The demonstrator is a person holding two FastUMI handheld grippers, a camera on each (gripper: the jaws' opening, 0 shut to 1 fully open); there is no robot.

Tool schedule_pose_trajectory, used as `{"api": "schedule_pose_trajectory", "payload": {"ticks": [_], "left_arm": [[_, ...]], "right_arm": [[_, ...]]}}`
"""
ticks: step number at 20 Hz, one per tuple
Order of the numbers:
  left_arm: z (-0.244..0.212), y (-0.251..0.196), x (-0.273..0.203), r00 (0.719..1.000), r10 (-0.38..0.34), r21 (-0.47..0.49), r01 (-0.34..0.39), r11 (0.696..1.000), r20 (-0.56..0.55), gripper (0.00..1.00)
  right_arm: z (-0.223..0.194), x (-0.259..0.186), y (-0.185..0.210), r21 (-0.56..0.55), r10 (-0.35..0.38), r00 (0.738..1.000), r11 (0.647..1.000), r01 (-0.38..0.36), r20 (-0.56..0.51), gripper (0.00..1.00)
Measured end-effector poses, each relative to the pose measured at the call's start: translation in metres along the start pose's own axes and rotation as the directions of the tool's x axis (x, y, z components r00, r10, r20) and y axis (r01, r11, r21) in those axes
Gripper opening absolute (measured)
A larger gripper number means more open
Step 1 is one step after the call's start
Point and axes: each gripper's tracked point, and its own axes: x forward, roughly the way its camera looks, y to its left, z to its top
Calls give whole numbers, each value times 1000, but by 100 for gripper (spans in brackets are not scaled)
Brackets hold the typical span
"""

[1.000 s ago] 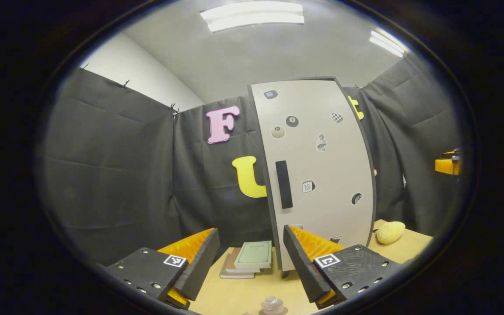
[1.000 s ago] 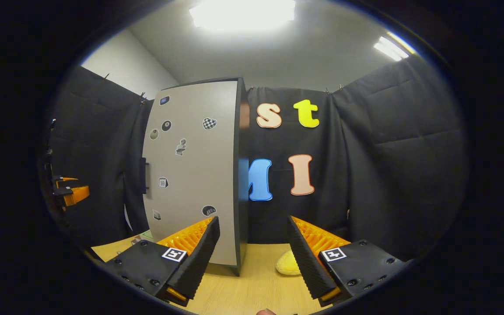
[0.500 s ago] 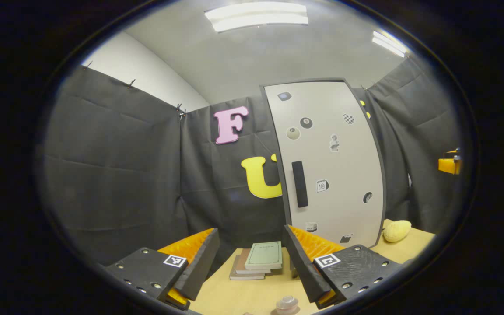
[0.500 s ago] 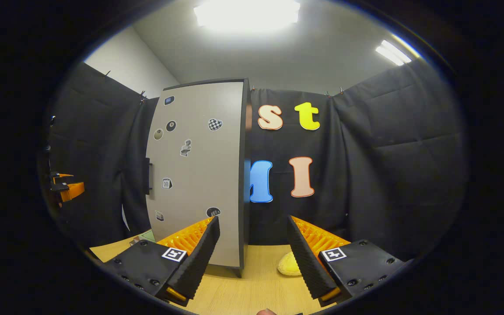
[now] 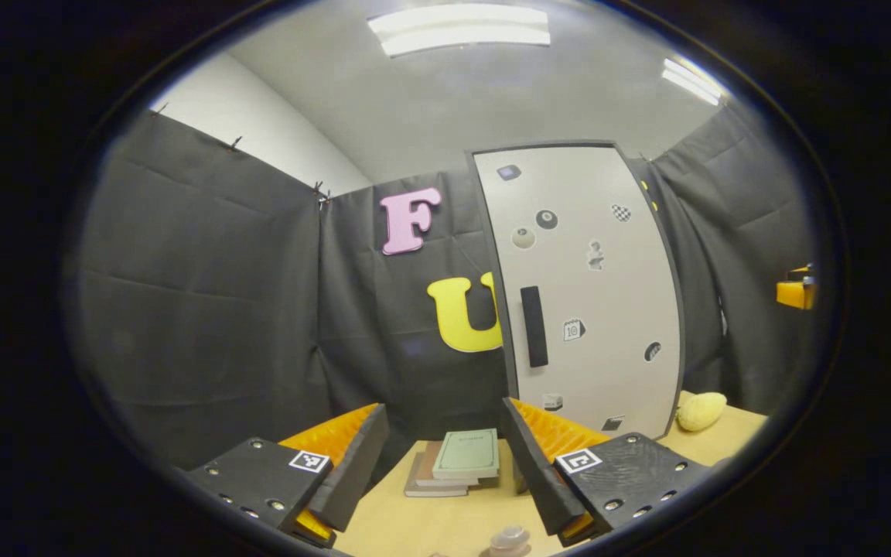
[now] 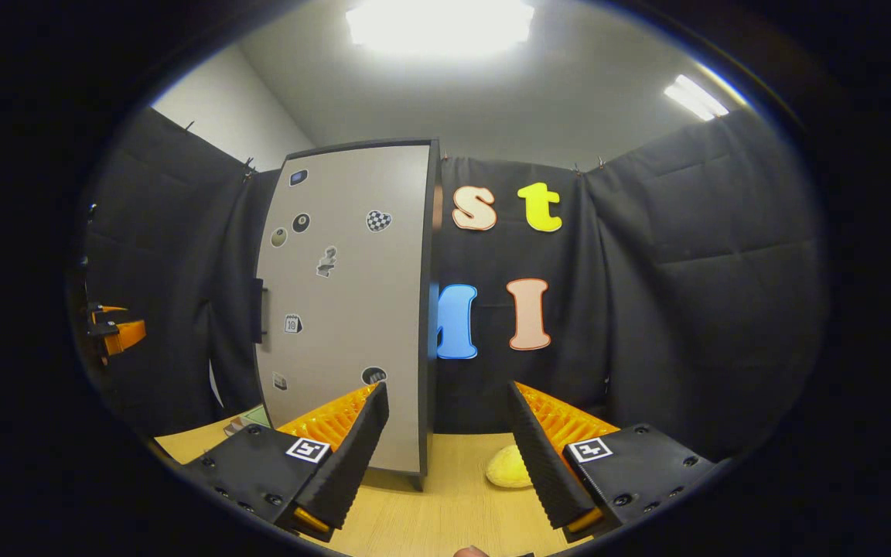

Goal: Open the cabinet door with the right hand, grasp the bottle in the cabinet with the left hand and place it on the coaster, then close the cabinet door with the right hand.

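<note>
We see a matt, smooth cabinet door [image 5: 592,294], a pale wood-grain table [image 6: 445,510] and creased matt cloth walls [image 6: 693,309].

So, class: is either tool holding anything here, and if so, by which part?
Nothing is held. The left tool and right tool are both open, with only air between their fingers.

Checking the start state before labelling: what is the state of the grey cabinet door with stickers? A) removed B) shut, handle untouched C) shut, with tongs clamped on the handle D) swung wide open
B: the grey cabinet door with stickers sits flush and its black vertical handle is free, while the left tongs stand open short of it.
</note>
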Motion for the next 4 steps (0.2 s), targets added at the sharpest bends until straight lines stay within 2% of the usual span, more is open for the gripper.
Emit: {"api": "schedule_pose_trajectory", "payload": {"ticks": [4], "left_arm": [[1,2,0,1000,-1,2,1,1000,0,88]], "right_arm": [[0,-2,0,4,-5,1000,1000,5,1,96]]}}
